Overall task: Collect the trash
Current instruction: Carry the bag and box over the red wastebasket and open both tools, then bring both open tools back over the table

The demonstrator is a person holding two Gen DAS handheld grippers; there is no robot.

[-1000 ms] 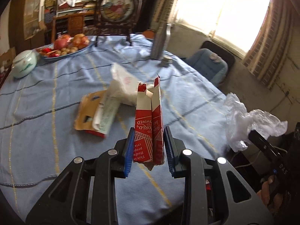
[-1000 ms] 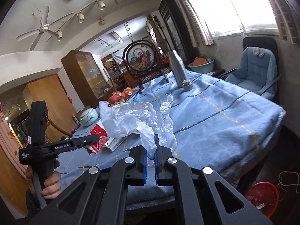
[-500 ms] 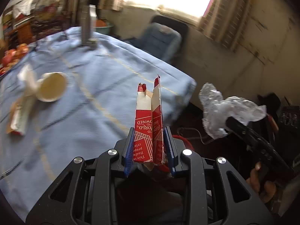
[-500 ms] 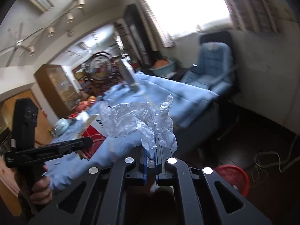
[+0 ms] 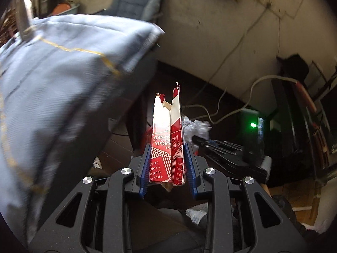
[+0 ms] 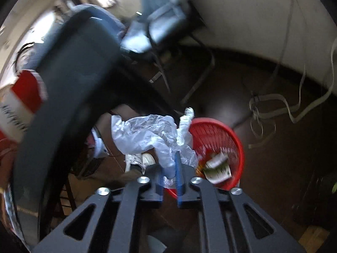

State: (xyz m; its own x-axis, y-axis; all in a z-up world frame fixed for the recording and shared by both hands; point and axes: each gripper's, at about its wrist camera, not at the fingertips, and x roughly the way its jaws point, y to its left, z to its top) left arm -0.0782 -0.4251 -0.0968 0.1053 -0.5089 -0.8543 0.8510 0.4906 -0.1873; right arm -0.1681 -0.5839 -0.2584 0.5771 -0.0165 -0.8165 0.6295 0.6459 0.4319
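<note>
From the left wrist camera, we look steeply down past the edge of the tabletop [image 5: 63,80], draped in a pale blue cloth with thin gold lines, toward a dark floor [image 5: 172,78]. Our left gripper [image 5: 167,160] has its jaws drawn close on a torn red-and-white carton [image 5: 166,139], which stands upright between the blue pads, pressed on both sides, its ragged top pointing away from us. Beyond the carton we glimpse crumpled white plastic [image 5: 195,127] and, just under it, the dark frame of our right gripper [image 5: 210,144]. A white cable [image 5: 229,109] snakes along the floor by the wall, a green light [image 5: 252,124] glows on a dark box at right, and a blue-grey armchair [image 5: 137,0] sits at the top.

From the right wrist camera, our right gripper [image 6: 169,174] hangs over a red mesh basket [image 6: 227,135] on the floor. Its jaws are opening, with the crumpled white plastic [image 6: 151,135] between them, its bulk billowing above the fingertips and partly over the basket's near rim. We cannot tell whether the pads are pressing on it. Inside the basket lies a crushed paper cup [image 6: 218,167]. At far left, blurred, the red-and-white carton [image 6: 19,105] shows behind a dark curved shape. The armchair [image 6: 162,6] sits near the wall.
</note>
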